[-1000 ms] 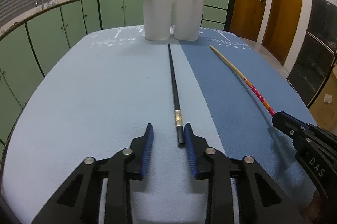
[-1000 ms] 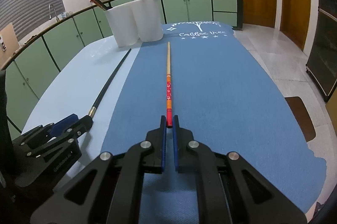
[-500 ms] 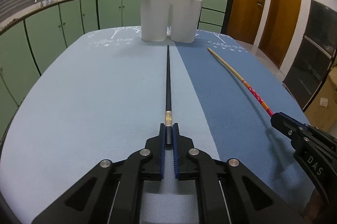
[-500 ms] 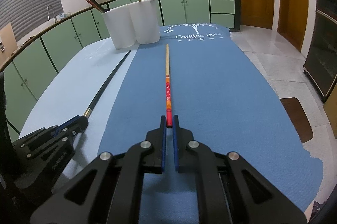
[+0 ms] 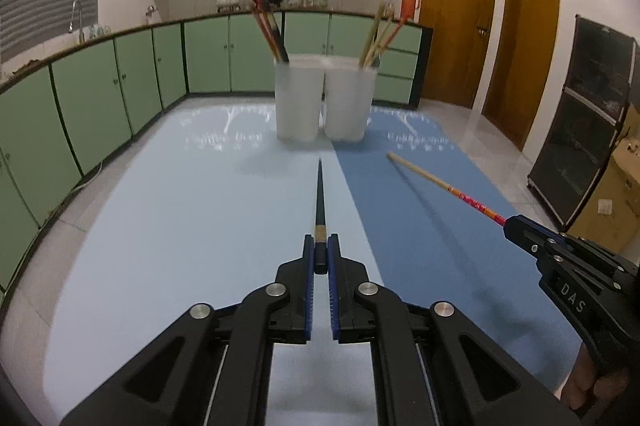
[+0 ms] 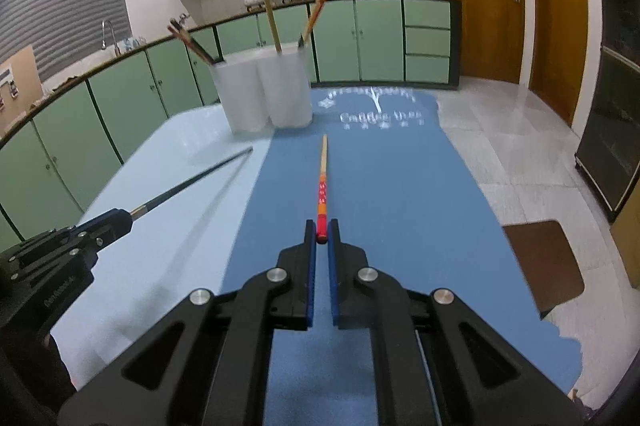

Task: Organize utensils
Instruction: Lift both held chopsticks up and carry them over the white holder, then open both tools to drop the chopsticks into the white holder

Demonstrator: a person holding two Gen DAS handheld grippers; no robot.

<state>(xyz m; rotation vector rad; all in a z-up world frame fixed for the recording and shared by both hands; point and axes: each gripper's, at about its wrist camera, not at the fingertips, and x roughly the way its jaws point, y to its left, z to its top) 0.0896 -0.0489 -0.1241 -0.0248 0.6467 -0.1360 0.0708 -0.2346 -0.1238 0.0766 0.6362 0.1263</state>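
- Since a second back: left gripper [image 5: 321,258] now clamped on the black chopstick [image 5: 320,198], both sticks raised off the cloth, shadows beneath.
- Right gripper [image 6: 321,232] pinching the red-ended bamboo chopstick [image 6: 322,182] at its very butt, above the dark blue mat [image 6: 400,206].
- Risks, judged: end-only holds, so long tips liable to sag, swivel or slip out; possible knock against a cup rim, tipping it.
- Count: two grippers, two held chopsticks, two white cups [image 5: 326,102] touching near the tabletop's far edge, several sticks in each, exact number unclear.
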